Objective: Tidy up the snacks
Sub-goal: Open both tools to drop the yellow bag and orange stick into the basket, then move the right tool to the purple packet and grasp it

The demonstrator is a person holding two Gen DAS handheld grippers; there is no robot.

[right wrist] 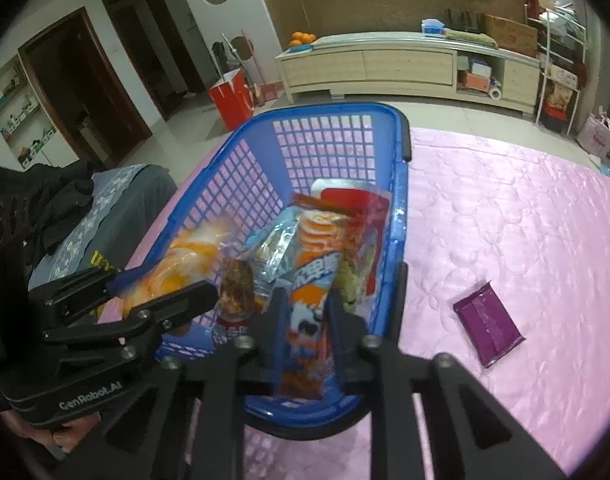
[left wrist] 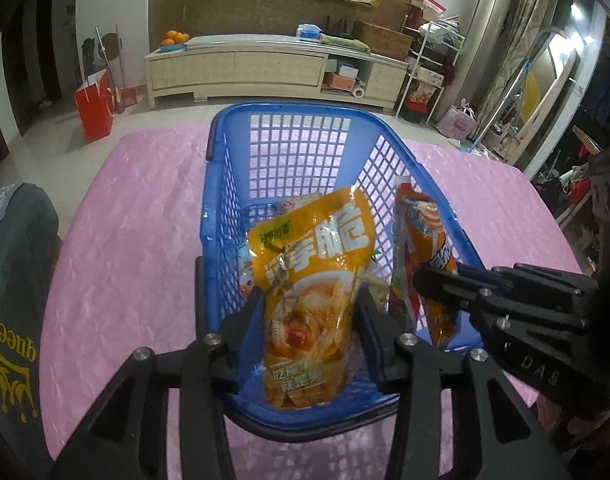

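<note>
A blue plastic basket [left wrist: 225,184] stands on the pink table [left wrist: 125,220] with several snack packs inside. My left gripper [left wrist: 309,308] is shut on a yellow-orange chip bag [left wrist: 313,280] and holds it upright over the basket's near end. My right gripper [right wrist: 305,308] is shut on a long orange snack pack [right wrist: 311,280] over the basket [right wrist: 241,176], beside the chip bag [right wrist: 185,264]. The right gripper also shows in the left wrist view [left wrist: 441,284], holding the orange pack [left wrist: 421,232]. A purple snack packet [right wrist: 487,324] lies on the table right of the basket.
A dark garment with "queen" print [left wrist: 13,300] lies at the table's left edge. Beyond the table are a pale TV cabinet [left wrist: 265,68], a red bag on the floor [left wrist: 95,104] and shelving at the right [left wrist: 429,68].
</note>
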